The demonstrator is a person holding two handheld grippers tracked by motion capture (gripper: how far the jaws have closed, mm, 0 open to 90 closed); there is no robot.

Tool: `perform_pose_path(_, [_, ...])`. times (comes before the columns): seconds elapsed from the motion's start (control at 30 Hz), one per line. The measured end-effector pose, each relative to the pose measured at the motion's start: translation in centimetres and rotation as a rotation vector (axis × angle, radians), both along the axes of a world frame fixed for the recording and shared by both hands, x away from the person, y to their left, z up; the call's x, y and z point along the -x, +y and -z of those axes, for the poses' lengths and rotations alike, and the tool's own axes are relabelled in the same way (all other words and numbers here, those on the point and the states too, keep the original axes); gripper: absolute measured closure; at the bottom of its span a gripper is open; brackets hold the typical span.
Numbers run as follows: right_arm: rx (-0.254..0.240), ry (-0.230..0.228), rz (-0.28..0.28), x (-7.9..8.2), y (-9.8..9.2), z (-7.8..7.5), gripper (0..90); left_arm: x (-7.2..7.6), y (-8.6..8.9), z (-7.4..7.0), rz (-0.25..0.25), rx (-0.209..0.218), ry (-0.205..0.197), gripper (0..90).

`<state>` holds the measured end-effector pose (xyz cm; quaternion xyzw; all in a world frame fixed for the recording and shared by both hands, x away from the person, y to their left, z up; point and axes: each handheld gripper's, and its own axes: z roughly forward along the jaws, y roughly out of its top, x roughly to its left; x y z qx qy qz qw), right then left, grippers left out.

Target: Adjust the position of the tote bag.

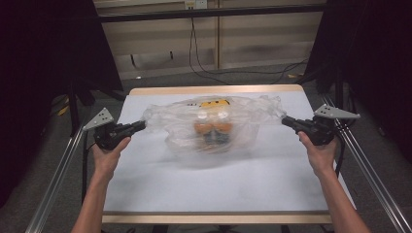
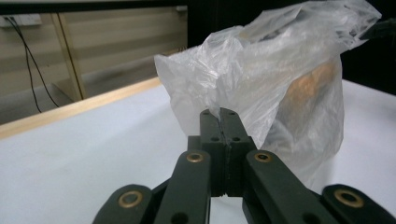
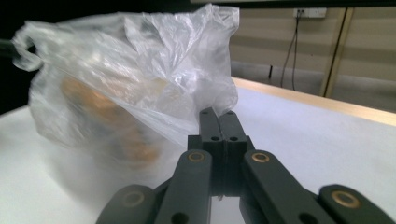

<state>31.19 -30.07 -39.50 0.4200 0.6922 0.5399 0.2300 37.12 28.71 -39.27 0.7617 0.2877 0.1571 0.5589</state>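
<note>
One clear plastic bag (image 1: 214,128), pinched at both ends: one corner between the closed fingers (image 2: 211,126) of the left gripper (image 1: 141,125), the other between those of the right gripper (image 1: 286,121). Two grippers in all, one per hand, two hands. Inside the bag, midway between the two sets of fingertips, one blurred orange-and-yellow cluster (image 1: 212,124); its separate pieces cannot be counted.
</note>
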Motion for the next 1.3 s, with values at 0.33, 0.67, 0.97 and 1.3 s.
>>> perform_pose_path(0.33, [0.068, 0.077, -0.016, -0.9, 0.6, 2.0, 90.0, -0.5, 0.0, 1.6, -0.011, -0.067, 0.052, 90.0])
perform_pose_path(0.67, [0.106, 0.135, -0.025, -1.5, 1.0, 3.3, 90.0, -1.3, -0.3, 3.3, 0.003, -0.133, 0.11, 90.0])
perform_pose_path(0.97, [0.161, 0.212, -0.028, -2.2, 1.1, 5.0, 90.0, -1.8, -0.9, 4.6, 0.01, -0.214, 0.158, 90.0])
perform_pose_path(1.3, [0.205, 0.289, -0.054, -2.7, 1.2, 6.9, 90.0, -2.3, -1.3, 6.4, 0.034, -0.306, 0.216, 90.0])
